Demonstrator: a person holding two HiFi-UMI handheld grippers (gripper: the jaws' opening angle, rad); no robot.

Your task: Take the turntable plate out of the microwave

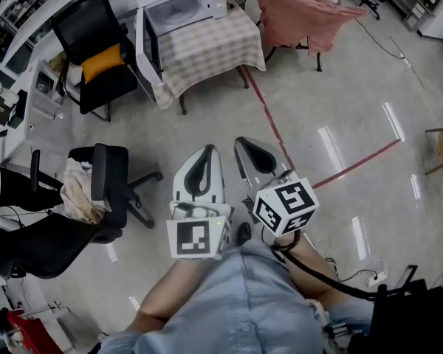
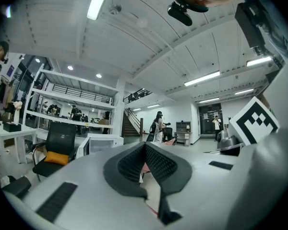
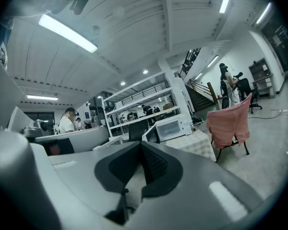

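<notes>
The turntable plate cannot be made out inside the open microwave (image 1: pixel 183 7) on the far bench (image 1: pixel 207 50). The left hand-held gripper (image 1: pixel 205 153) and right hand-held gripper (image 1: pixel 247 144) point level, side by side, both closed and empty.

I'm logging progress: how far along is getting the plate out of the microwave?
Done: the microwave door stands open. In hand: nothing; the left gripper and right gripper are shut, empty, well short of it. Left: reaching in, lifting the plate out.
</notes>
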